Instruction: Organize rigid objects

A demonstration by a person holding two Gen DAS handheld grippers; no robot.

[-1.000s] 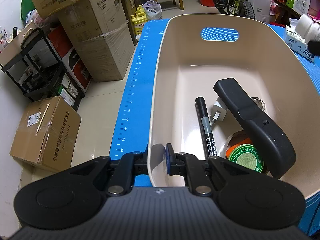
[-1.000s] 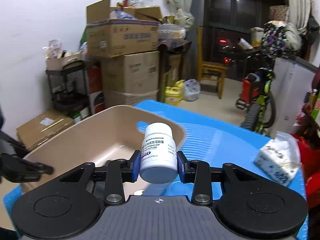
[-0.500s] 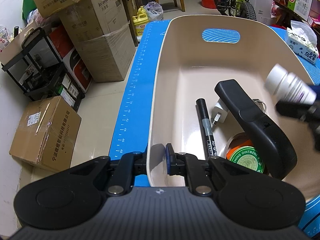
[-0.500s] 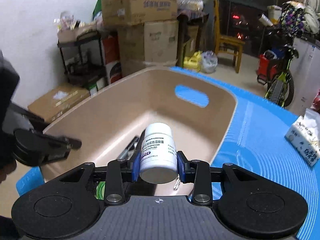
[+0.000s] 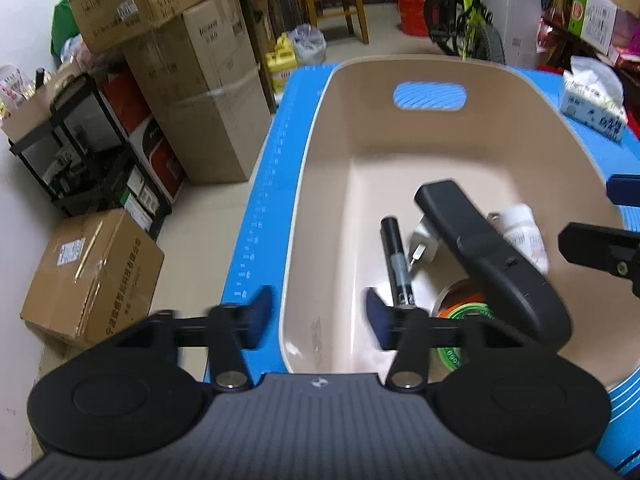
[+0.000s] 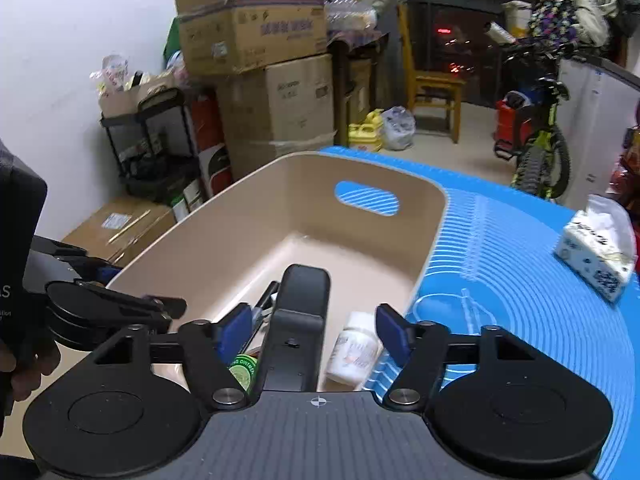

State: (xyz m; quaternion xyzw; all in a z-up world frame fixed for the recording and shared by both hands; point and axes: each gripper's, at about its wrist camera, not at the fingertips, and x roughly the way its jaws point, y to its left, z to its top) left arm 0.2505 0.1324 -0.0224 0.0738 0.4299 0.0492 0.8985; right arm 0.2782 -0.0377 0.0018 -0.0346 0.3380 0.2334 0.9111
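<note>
Beige bin point(image 5: 460, 148): stands on the blue mat point(image 6: 520, 280) covering the desk; holds all items listed below
- White pill bottle point(image 6: 352, 354): inside the bin by the right wall, tilted and blurred, free of any grip
- Black remote-like handset point(image 5: 492, 260): leaning across the bin contents
- Black marker point(image 5: 396, 268): lying on the bin floor
- White plug adapter point(image 5: 424, 240): partly under the handset
- Green-lidded ointment tin point(image 6: 243, 370): near corner, partly hidden

Right gripper point(image 6: 316, 332): fingers opening, spread above the bin, nothing pinched; the bottle lies below and between them
Left gripper point(image 5: 316, 318): fingers opening, straddling the near left wall of the bin, pads clear of it

Status: five items binned. Only a tissue pack point(image 6: 596, 248) remains on the mat, well apart; it looks soft, so the sorting is probably near its end, though desk areas out of view cannot be judged
</note>
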